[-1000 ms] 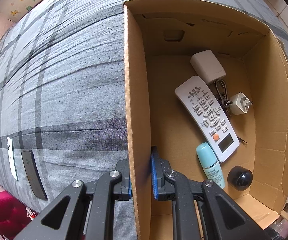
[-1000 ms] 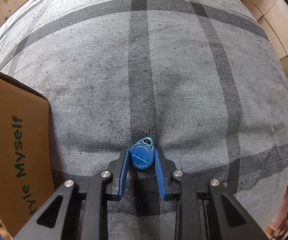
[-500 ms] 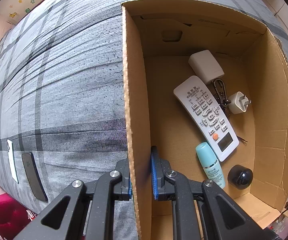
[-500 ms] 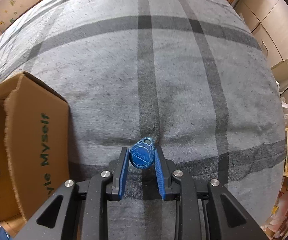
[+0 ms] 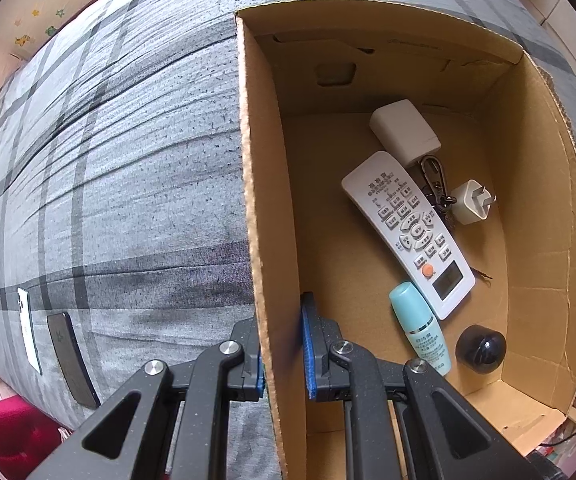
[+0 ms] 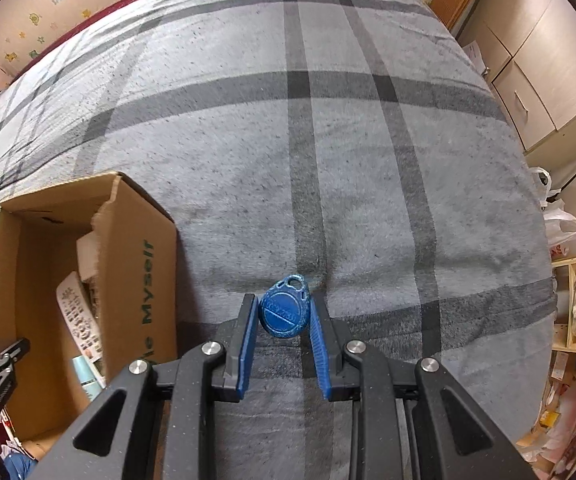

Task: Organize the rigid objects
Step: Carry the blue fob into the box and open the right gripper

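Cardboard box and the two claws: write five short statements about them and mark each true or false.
1. The right claw grips a blue key fob. True.
2. The left claw clamps the box by its side wall. True.
3. The box is empty. False: it holds a remote, two white chargers, keys, a teal bottle and a black ball.
4. The fob lies inside the box. False: it is held over the grey plaid cover, beside the box.
5. The remote's orange button is at the end near the bottle. True.
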The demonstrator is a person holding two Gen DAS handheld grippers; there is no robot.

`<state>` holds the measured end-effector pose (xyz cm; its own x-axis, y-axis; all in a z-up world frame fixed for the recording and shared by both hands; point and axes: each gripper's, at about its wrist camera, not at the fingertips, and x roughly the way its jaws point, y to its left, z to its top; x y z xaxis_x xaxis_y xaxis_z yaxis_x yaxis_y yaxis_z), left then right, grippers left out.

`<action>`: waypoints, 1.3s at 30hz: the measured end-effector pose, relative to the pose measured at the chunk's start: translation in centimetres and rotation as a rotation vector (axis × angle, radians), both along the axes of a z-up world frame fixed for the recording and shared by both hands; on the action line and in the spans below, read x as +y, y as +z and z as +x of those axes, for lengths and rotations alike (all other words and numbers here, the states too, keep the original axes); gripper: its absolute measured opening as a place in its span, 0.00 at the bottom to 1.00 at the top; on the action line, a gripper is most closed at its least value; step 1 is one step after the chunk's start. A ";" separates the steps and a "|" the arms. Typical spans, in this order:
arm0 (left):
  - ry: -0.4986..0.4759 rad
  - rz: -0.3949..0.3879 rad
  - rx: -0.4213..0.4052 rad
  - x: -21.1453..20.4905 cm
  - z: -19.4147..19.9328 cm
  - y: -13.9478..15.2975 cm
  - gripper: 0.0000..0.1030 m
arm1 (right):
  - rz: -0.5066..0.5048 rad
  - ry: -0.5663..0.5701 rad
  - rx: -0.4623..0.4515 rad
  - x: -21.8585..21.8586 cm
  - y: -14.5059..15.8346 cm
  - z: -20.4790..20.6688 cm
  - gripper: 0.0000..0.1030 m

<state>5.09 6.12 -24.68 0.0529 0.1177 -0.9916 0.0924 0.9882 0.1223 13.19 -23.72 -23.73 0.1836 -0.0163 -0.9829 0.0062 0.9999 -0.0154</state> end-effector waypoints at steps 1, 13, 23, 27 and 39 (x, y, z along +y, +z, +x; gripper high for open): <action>-0.002 0.001 -0.001 0.0 0.0 0.1 0.14 | -0.001 0.003 -0.002 0.2 0.4 -0.1 0.25; -0.008 -0.006 -0.010 0.0 -0.2 0.3 0.14 | 0.018 0.077 -0.036 4.3 4.3 -0.9 0.25; -0.007 -0.018 -0.011 0.5 -0.2 0.1 0.14 | 0.064 0.171 -0.041 9.3 5.5 -1.7 0.25; -0.010 -0.022 -0.012 0.6 -0.3 0.1 0.14 | 0.081 0.213 -0.033 11.3 5.2 -2.1 0.25; -0.007 -0.036 -0.012 1.2 -0.4 -0.3 0.14 | 0.087 0.313 0.023 16.3 1.8 -3.3 0.25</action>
<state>4.69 7.28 -25.01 0.0653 0.0812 -0.9946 0.0979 0.9914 0.0874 9.89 -7.41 -21.91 0.1445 0.1219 -0.9820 -0.3009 0.9508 0.0737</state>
